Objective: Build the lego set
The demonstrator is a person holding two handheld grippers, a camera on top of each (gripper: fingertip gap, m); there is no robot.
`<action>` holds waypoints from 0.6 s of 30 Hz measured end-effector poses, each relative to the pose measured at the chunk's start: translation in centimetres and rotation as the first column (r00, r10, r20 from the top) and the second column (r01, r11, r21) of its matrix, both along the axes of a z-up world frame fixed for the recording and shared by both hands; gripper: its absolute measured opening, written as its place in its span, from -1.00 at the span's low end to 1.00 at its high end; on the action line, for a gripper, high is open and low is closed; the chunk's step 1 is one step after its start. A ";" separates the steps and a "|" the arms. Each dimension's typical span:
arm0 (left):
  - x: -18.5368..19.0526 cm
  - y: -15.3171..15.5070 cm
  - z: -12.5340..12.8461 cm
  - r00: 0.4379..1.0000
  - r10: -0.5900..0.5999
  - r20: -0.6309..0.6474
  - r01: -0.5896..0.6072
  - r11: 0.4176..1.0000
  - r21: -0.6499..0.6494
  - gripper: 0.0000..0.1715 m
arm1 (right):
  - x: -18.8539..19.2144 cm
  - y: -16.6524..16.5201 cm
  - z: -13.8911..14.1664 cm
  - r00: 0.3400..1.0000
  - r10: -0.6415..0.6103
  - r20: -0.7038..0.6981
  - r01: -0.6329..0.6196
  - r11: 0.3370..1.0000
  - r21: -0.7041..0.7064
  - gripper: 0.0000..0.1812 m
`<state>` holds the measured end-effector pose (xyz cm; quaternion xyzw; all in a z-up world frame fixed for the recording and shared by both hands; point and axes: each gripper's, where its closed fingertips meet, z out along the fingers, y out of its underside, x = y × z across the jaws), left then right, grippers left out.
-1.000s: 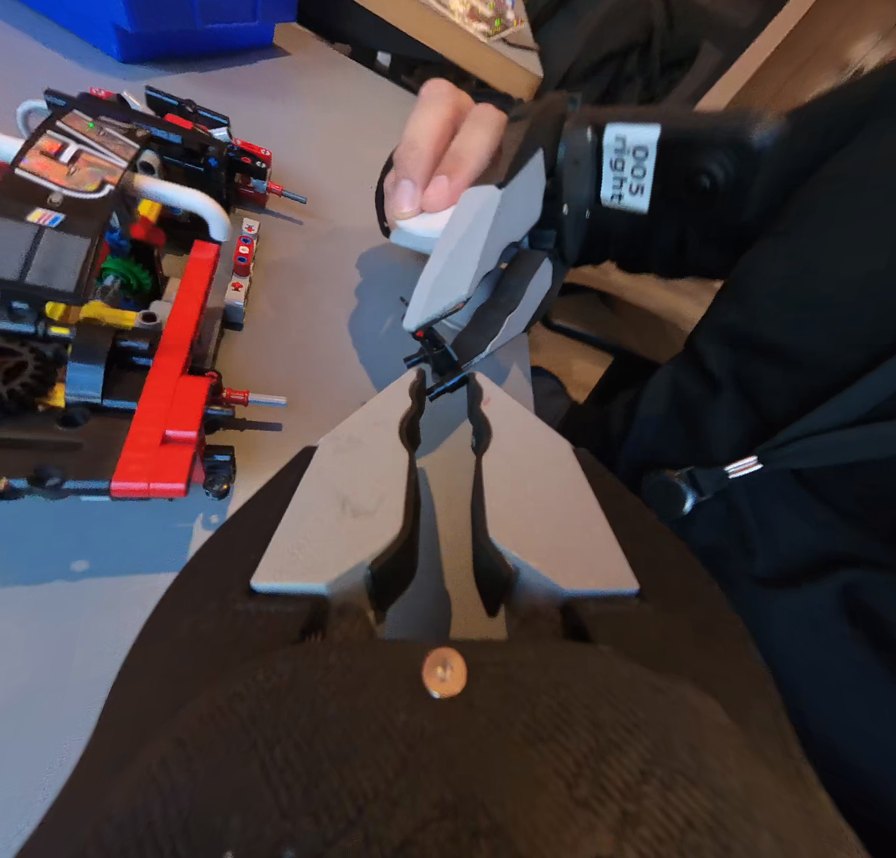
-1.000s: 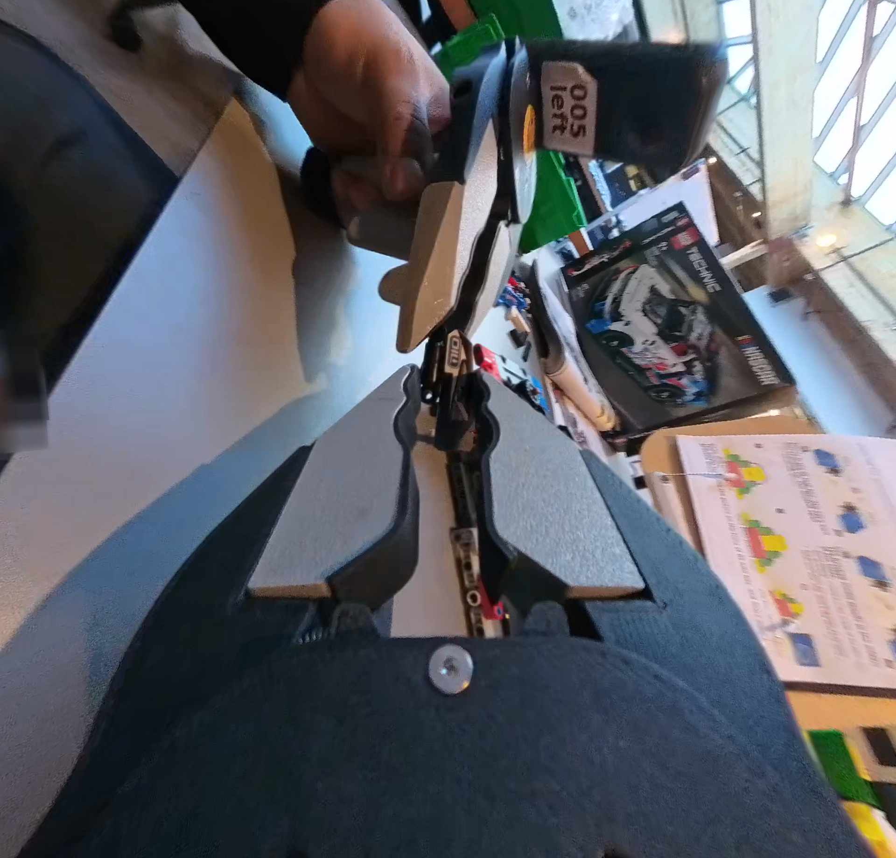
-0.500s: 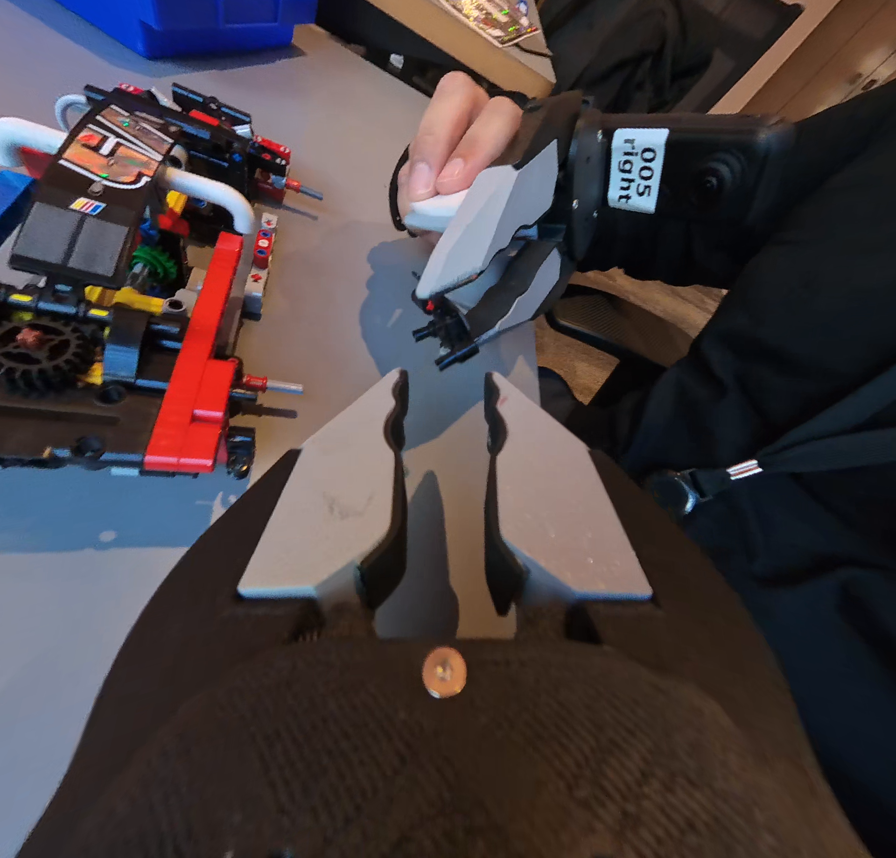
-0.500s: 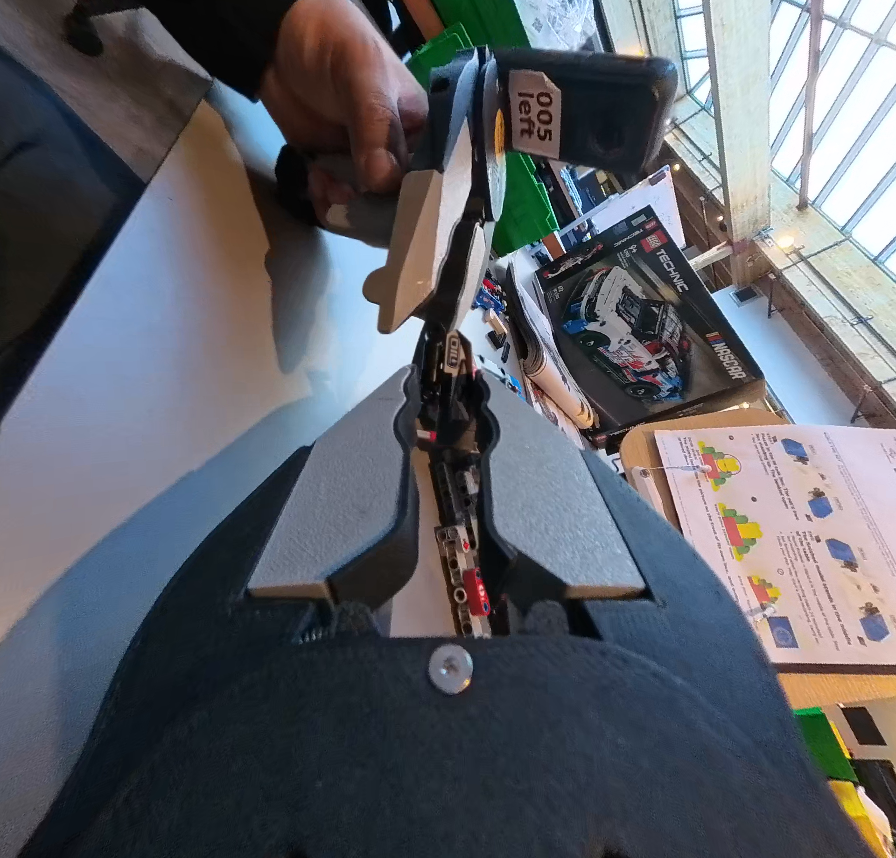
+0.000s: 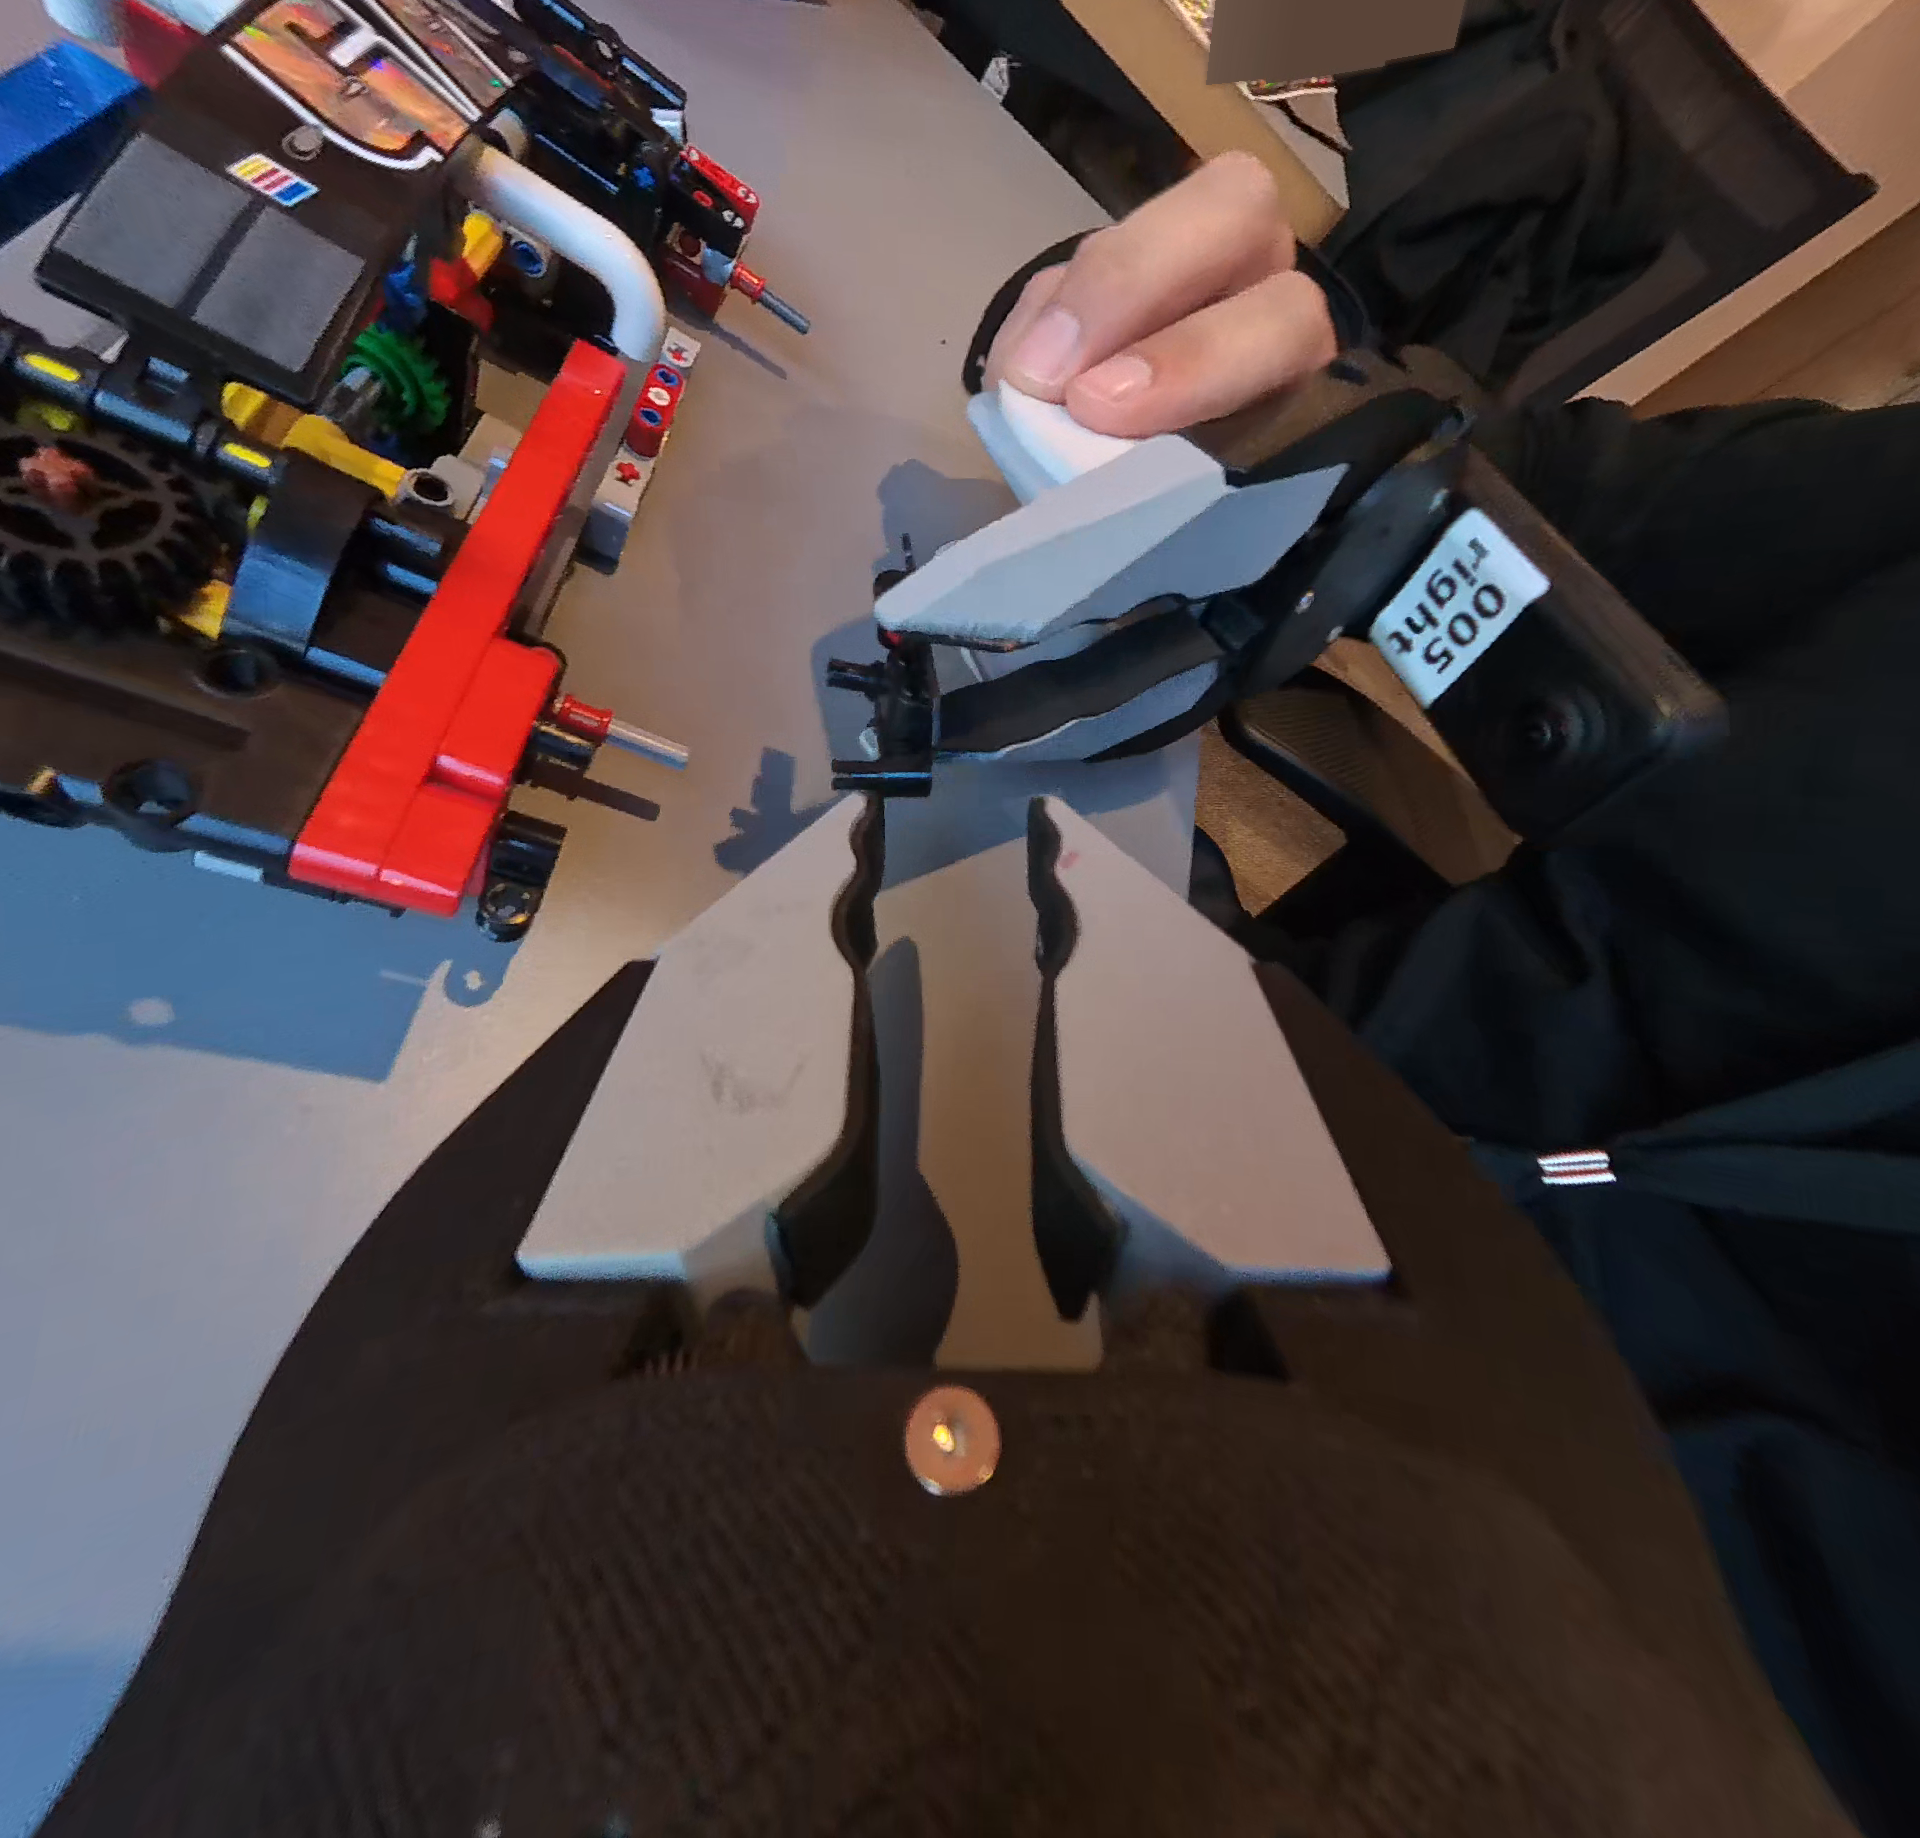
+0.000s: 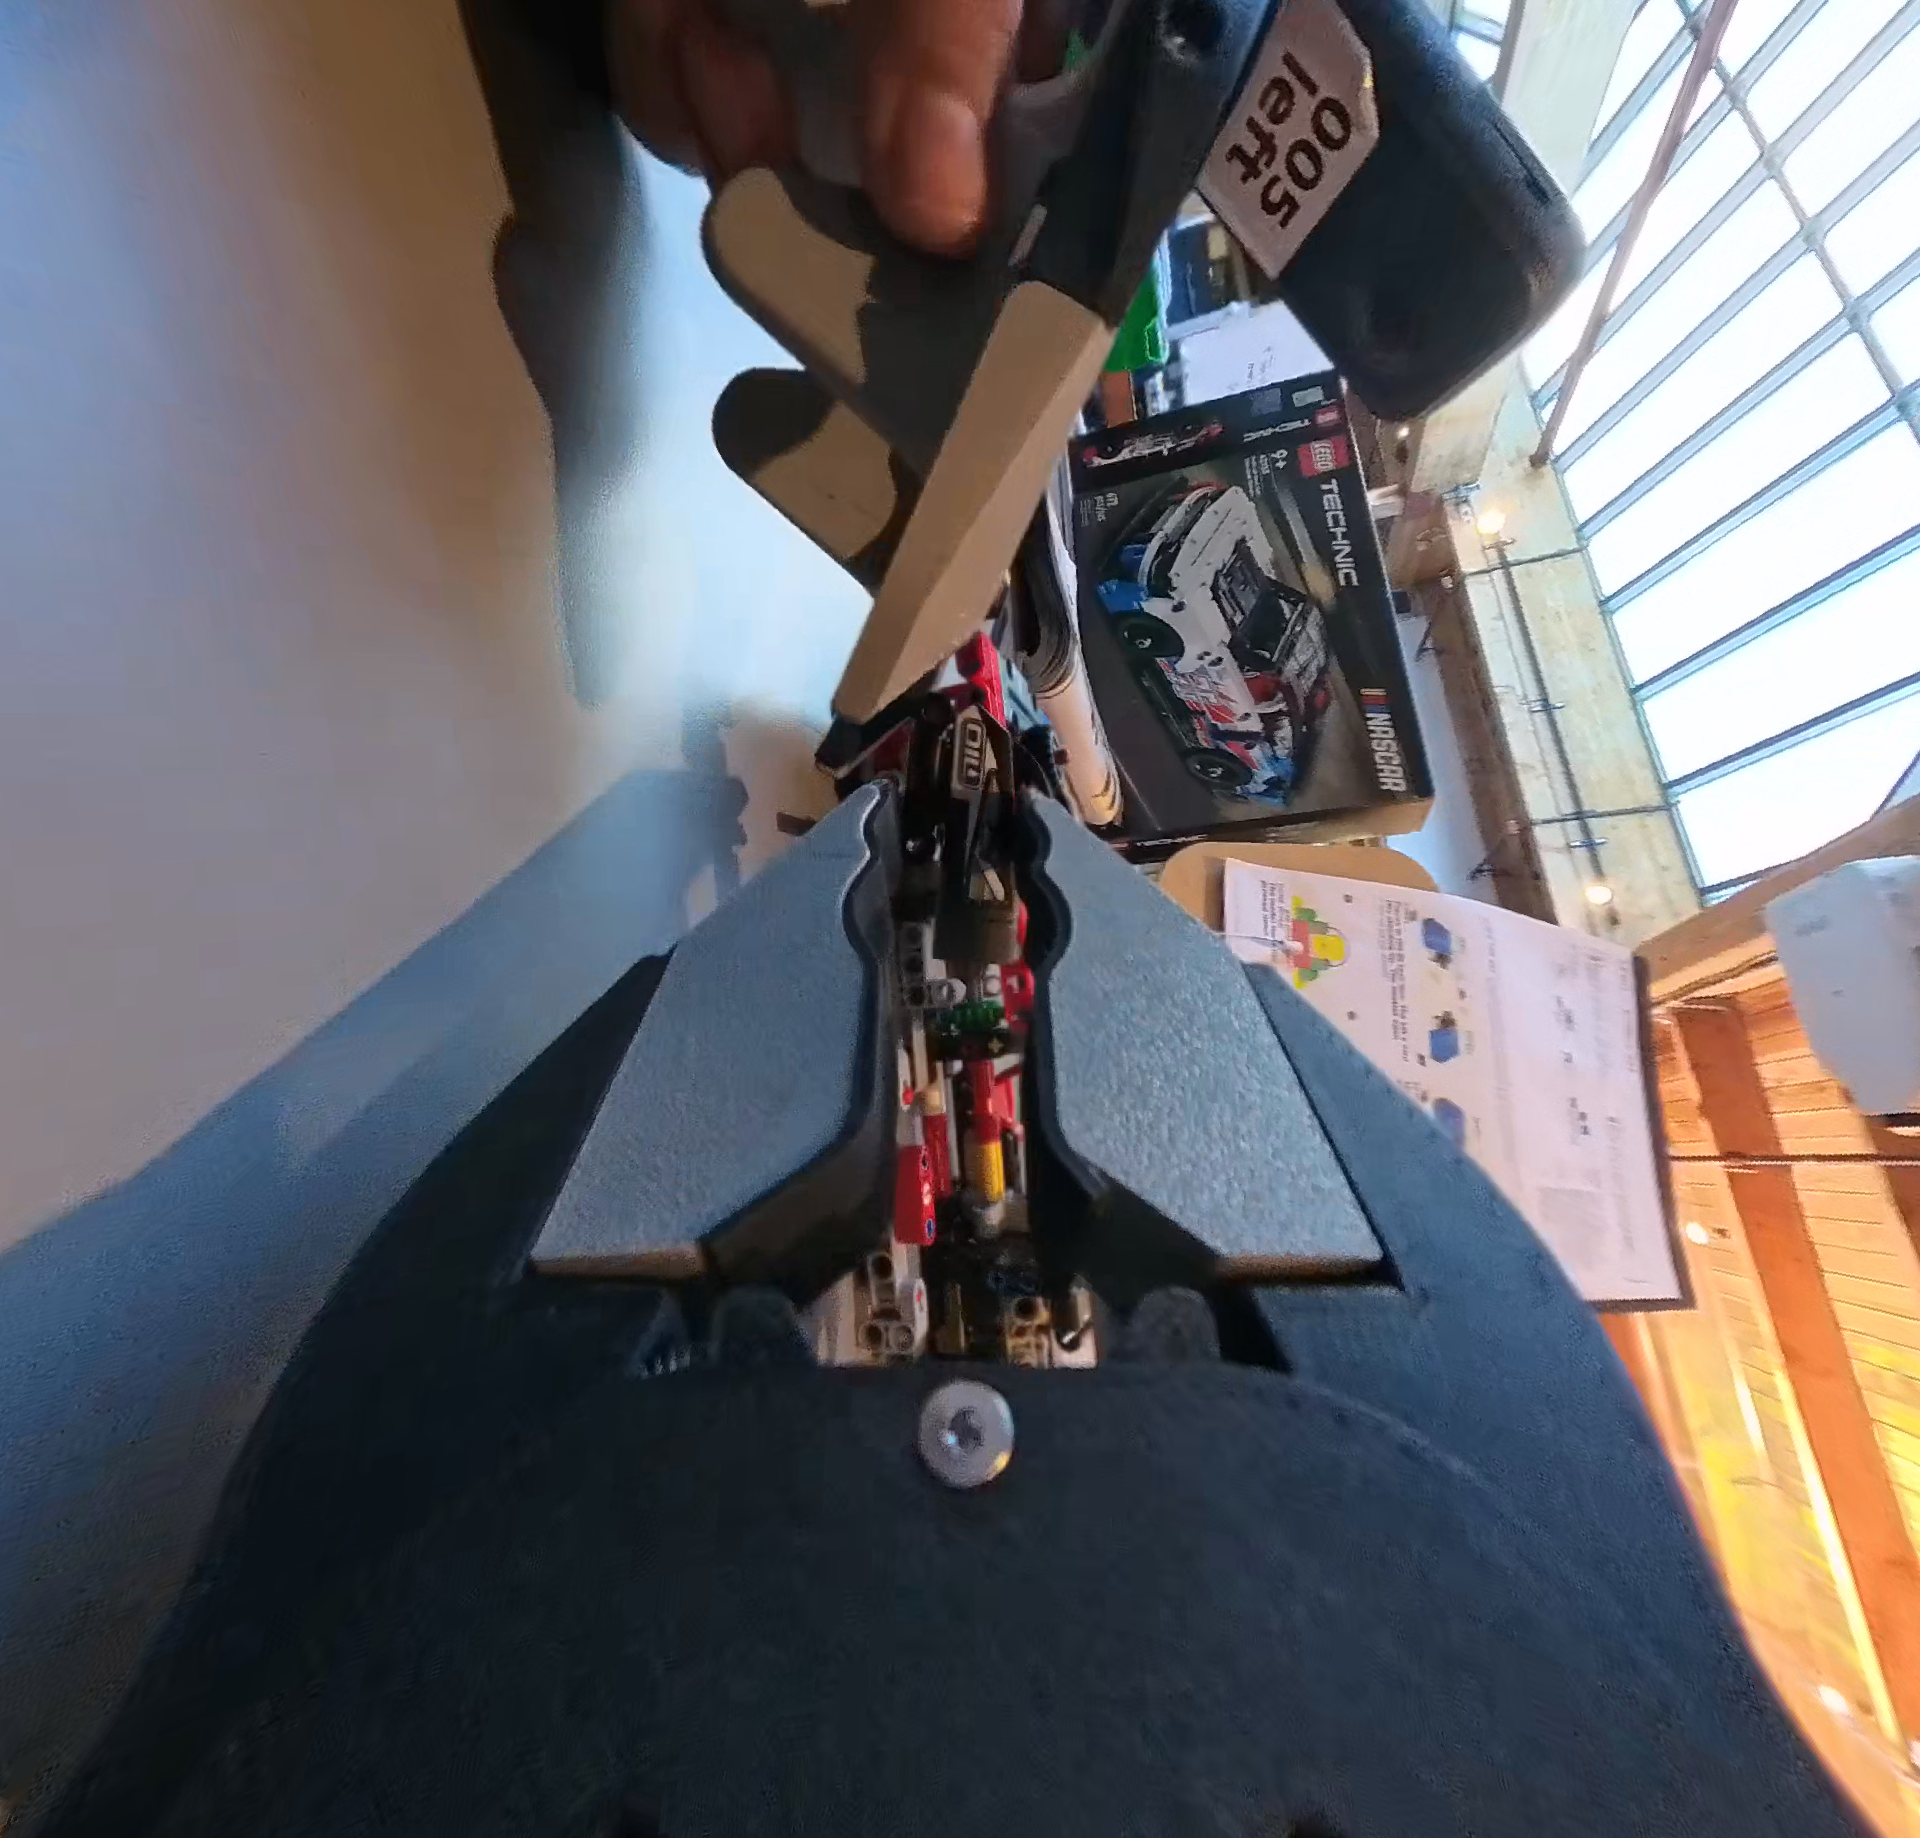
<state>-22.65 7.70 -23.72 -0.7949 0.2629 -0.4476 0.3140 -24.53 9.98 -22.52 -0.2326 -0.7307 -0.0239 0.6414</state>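
Note:
A partly built lego car (image 5: 312, 438), black with a red side beam and white arches, stands on the grey table (image 5: 790, 230) at the left. My right gripper (image 5: 909, 682) lies level and is shut on a small black lego piece (image 5: 891, 718) just off the car's red side. The right wrist view shows that gripper (image 6: 956, 812) shut on the black piece (image 6: 961, 780), with the car (image 6: 966, 1092) behind. My left gripper (image 5: 951, 822) is open and empty, its left fingertip just under the piece. It also shows in the right wrist view (image 6: 935, 562).
A blue bin (image 5: 52, 126) sits behind the car. A hand (image 5: 1143, 334) holds the right gripper, with dark clothing at the right past the table edge. A lego box (image 6: 1236, 625) and a printed instruction sheet (image 6: 1507, 1061) lie farther off. Less than 4 cm separates the two grippers' tips.
My left gripper has opened from nearly shut at the black piece. The right gripper has turned level and moved left toward the car with the piece.

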 end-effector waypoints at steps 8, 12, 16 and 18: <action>-0.5 0.7 -0.1 0.997 0.063 -0.034 -0.061 0.997 0.045 -0.89 | -0.1 0.0 0.3 1.000 -0.013 -0.016 0.014 0.999 0.045 -0.81; -0.6 0.8 0.0 0.997 0.072 -0.040 -0.070 0.996 0.057 -0.94 | -0.1 -0.1 0.5 1.000 -0.009 -0.025 0.010 0.998 0.057 -0.81; -0.5 0.8 0.2 0.997 0.073 -0.030 -0.071 0.995 0.065 -0.91 | 0.0 -0.1 0.6 0.999 -0.011 -0.030 0.012 0.999 0.052 -0.81; -0.4 0.9 0.2 0.997 0.071 -0.012 -0.070 0.997 0.046 -0.86 | 0.0 0.0 0.6 0.999 -0.015 -0.028 0.016 0.999 0.045 -0.81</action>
